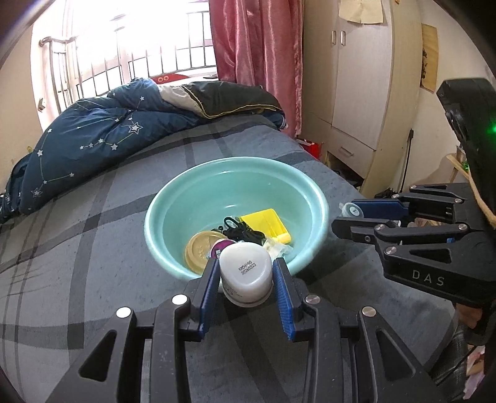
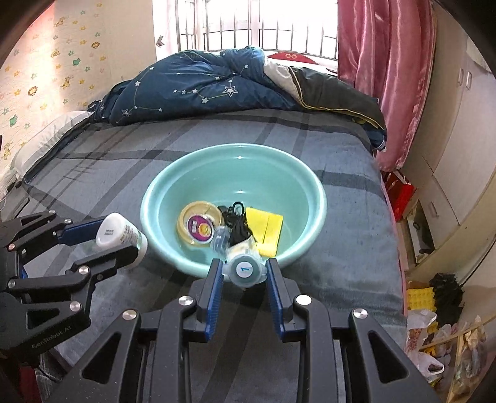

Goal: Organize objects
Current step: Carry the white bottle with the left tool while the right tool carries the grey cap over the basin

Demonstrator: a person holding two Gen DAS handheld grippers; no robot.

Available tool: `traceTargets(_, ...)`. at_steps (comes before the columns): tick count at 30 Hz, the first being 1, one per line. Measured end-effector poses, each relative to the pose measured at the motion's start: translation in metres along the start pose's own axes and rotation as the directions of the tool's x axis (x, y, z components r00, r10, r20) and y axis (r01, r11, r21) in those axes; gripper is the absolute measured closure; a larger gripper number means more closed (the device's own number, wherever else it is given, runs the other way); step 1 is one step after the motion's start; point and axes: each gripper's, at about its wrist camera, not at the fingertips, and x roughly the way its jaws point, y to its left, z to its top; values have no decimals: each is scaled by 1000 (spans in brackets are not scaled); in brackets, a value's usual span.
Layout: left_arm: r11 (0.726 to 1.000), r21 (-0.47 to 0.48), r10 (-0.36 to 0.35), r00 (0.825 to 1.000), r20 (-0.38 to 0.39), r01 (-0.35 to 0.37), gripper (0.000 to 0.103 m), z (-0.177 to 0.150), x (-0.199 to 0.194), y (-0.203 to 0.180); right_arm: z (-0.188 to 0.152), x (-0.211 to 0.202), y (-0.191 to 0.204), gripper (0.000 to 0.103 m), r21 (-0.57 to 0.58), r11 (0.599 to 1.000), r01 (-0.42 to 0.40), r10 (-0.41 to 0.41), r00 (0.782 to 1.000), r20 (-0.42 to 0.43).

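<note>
**Left wrist view: both tongs loaded beside the basin**

Left wrist view: we see the left tongs [image 1: 246, 279] clamped on a white bottle [image 1: 245, 276], its flat base with a printed code facing the camera, blue pads pressed to either side. The bottle hangs just over the near rim of the teal basin [image 1: 167, 198], which sits on the bed [image 1: 93, 248] toward its right edge.

In the basin we note a round tan lid [image 1: 198, 248], a tangle of black cord [image 1: 245, 231], a yellow plastic piece [image 1: 266, 224] and some clear wrapping we cannot identify.

Right wrist view: the right tongs [image 2: 245, 272] are clamped on a small teal-capped container [image 2: 246, 269] bearing a round label marked "1". It too sits at the near rim of the basin, slightly above the bed cover.

Both tongs are near each other, side by side at the near rim, each visible in the other's camera. A rumpled star-print quilt [image 2: 192, 90] lies at the far end of the bed, under the barred window [image 2: 248, 28].
</note>
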Motion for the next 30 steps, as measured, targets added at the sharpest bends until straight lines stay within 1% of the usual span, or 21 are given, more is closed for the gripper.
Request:
traceTargets(14, 999, 34, -25, 1000, -18, 26, 65, 31, 34, 2, 33, 25, -8, 73, -9, 1000, -1, 1, 1000, 12)
traceTargets(30, 999, 28, -36, 997, -75, 38, 65, 48, 93, 21, 63, 85, -22, 73, -10, 1000, -6, 6, 999, -34)
